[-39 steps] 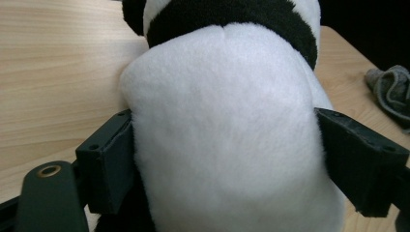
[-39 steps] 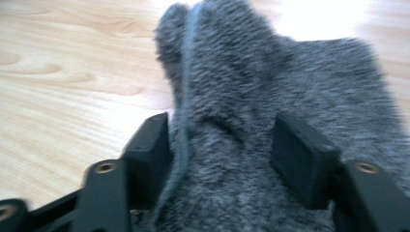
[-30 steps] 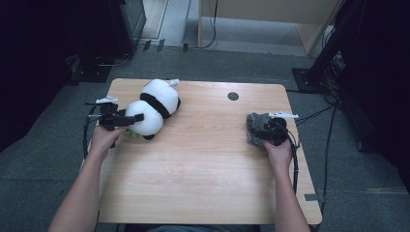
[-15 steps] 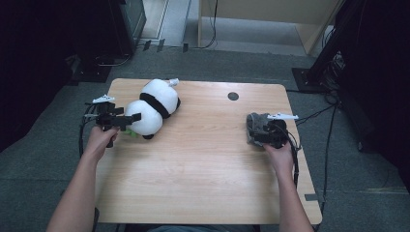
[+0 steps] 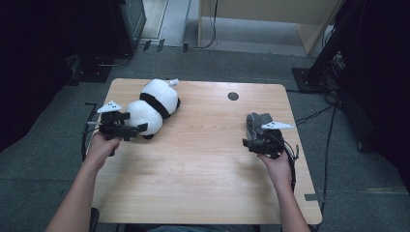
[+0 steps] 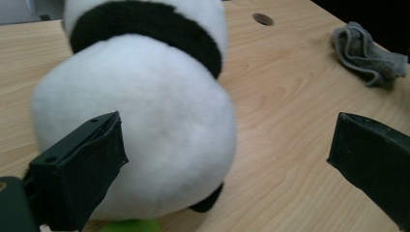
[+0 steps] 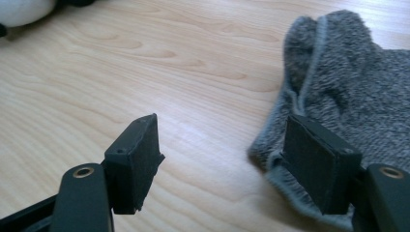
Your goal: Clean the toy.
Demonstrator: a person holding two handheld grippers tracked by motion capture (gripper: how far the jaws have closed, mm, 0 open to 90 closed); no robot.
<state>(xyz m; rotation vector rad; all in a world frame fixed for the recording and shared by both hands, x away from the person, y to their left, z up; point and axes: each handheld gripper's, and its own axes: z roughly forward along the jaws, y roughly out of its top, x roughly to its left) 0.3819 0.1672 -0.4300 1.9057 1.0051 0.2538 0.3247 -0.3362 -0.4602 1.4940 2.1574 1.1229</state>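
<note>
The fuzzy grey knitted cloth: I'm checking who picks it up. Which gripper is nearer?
Right. The right gripper is open at the fuzzy grey knitted cloth's edge; the left gripper is across the table, beside the black-and-white plush panda.

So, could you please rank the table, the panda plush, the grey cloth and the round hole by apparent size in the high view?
1. Table, by far the largest.
2. Panda plush.
3. Grey cloth, partly hidden behind the right claw, so its full extent is unsure.
4. Round hole, the smallest.
</note>
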